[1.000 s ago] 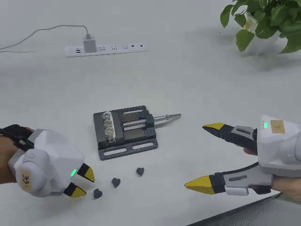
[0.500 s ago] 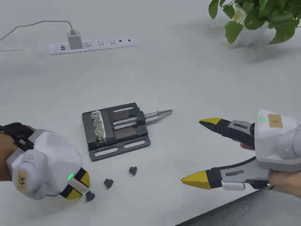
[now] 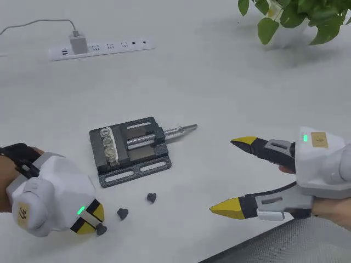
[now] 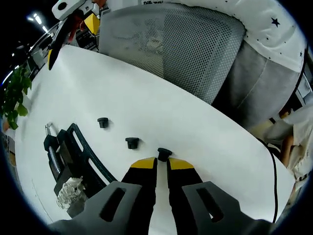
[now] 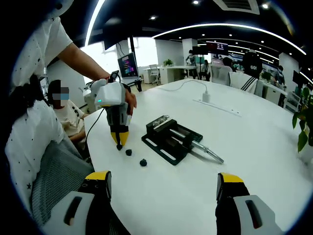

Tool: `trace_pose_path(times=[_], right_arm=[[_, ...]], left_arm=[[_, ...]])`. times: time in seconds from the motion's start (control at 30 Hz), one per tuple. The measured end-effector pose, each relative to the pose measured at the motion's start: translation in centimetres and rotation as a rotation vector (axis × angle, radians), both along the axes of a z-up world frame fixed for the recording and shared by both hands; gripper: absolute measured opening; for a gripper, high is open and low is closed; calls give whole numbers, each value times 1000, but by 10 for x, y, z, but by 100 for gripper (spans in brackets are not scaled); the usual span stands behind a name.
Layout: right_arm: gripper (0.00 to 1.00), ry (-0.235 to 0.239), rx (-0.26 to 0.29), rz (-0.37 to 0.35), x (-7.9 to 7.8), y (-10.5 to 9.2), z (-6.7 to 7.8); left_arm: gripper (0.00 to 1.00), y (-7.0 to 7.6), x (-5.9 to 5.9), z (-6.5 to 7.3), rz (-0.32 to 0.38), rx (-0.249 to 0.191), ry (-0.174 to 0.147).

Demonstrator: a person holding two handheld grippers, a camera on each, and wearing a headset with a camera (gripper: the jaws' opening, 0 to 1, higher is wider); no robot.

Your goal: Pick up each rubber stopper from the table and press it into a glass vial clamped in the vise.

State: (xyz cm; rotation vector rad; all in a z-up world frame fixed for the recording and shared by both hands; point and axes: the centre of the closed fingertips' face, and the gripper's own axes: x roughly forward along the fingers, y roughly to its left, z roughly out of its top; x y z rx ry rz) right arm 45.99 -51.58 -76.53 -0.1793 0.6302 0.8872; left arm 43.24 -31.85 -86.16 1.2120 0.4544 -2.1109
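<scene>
— Head view: where do I stand?
— Your left gripper [image 3: 90, 219] is down at the near left of the surface [image 3: 219, 93]. Its jaws are clenched on the end stopper [image 3: 101, 230], which by my reading rests on the surface, not yet lifted. Taking the end one keeps the other stoppers [image 3: 123, 213] clear of the jaws. Your right gripper [image 3: 233, 175] hangs released, jaws wide, well right of the vise [image 3: 137, 159]. I take it you hold it there to leave the left a free path.

— Left gripper view?
— The stopper's cap shows just past the yellow tips, pinched at the very end. That is a shallow hold, so it could slip. The vials [image 4: 68, 188] stand in the vise off to the left, too blurred to tell whether any is plugged.

— Right gripper view?
— Nothing lies between the stopper and the vise except the other stoppers. The power strip [image 5: 215, 105] lies well beyond, no obstacle.
</scene>
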Motion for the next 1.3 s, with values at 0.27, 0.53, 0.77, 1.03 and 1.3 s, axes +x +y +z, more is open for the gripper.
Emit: trace_pose_path(times=[0.27,0.53,0.77,1.03,1.3], right_arm=[[87,1,3,0,1,1,0],[87,3,4,4,1,2,-1],[87,1,5,5,2,2,-1],[87,1,6,5,2,3,0],[87,1,10,15,2,7,1]], left_arm=[[3,1,1,-1,13,1,4],[4,0,-1,0,20,-3,6],[5,-2,0,-1,15,-4,-1],[5,-2,-1,-1,52,-9,9],[4,-10,-8,3,217,-41,103]])
